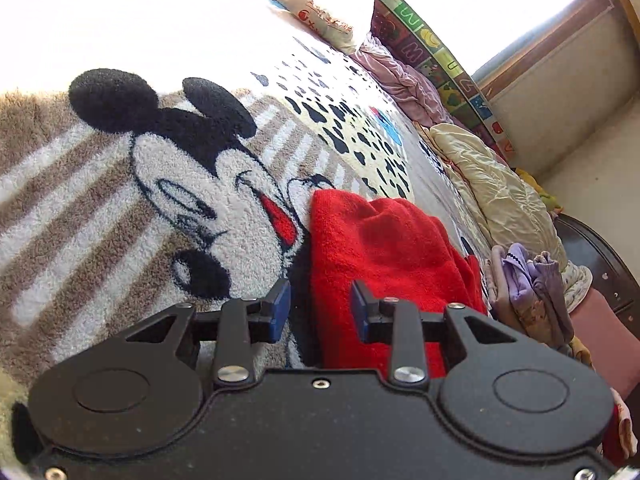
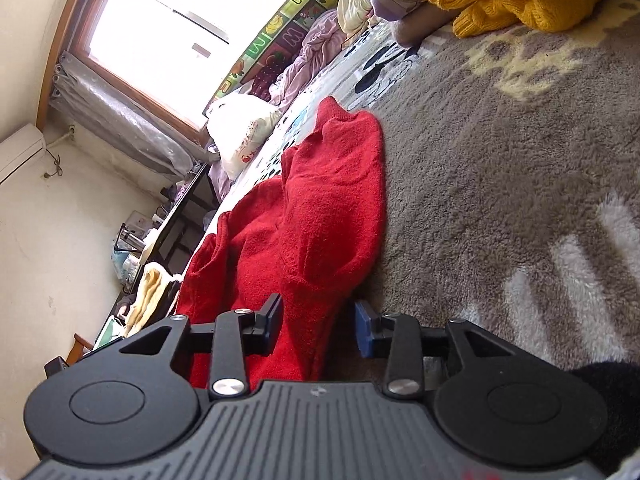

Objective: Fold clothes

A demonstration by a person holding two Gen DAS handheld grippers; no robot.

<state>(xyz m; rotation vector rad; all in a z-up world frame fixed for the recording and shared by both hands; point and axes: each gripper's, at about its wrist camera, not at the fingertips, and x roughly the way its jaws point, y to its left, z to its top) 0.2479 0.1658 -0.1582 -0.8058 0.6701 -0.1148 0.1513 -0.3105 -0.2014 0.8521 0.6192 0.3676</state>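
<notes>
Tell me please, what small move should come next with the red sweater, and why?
Probably close the right tongs on the red knitted sweater. Its edge already lies between their open jaws, while the left tongs are also open at the sweater's other end above the fluffy Mickey Mouse blanket. The garment looks bunched, so it likely needs gripping before any fold.

Not much you can actually read here. The alphabet play mat (image 1: 432, 46) propped along the wall has big letters on its tiles: from your left wrist view you get W, M, U and Z, and from the right one (image 2: 280, 36) W, M and U again. The pillow (image 1: 332, 8) has red print, too blurry to read.
</notes>
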